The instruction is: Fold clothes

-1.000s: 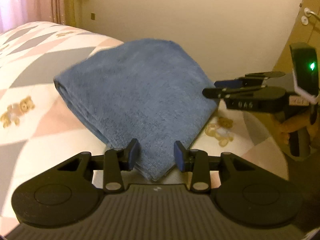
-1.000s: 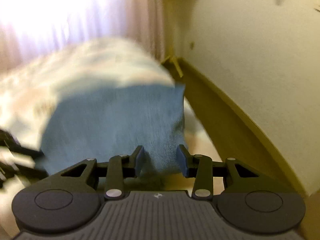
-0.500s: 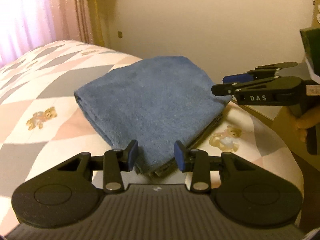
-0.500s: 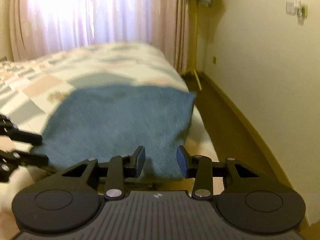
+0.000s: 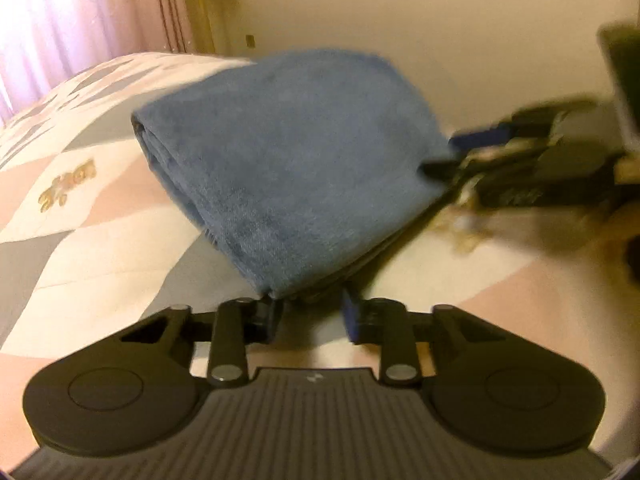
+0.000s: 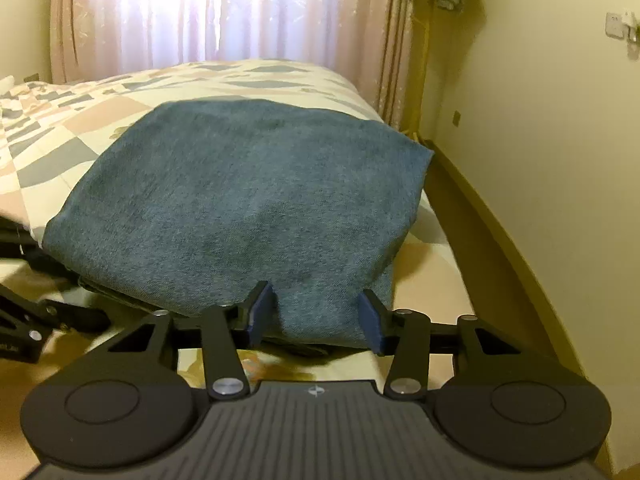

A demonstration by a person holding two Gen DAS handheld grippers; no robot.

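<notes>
A blue towel [image 5: 296, 168], folded into several layers, lies on the patterned bedspread [image 5: 80, 232]. My left gripper [image 5: 310, 316] is open, its jaws just short of the towel's near corner, with nothing between them. My right gripper [image 6: 316, 316] is open, its jaws either side of the towel's [image 6: 248, 200] near edge without clamping it. The right gripper also shows blurred in the left wrist view [image 5: 532, 168], at the towel's right corner. The left gripper shows in the right wrist view [image 6: 24, 320] at the lower left.
The bed edge [image 6: 440, 280] drops to a floor strip beside a cream wall [image 6: 540, 160]. Pink curtains [image 6: 224, 12] hang behind the bed. Teddy bear prints [image 5: 68, 188] mark the bedspread.
Both grippers have drawn back from the towel corners, with jaws still open. The right gripper moved in toward the towel's right corner. The towel now lies flat and still.
</notes>
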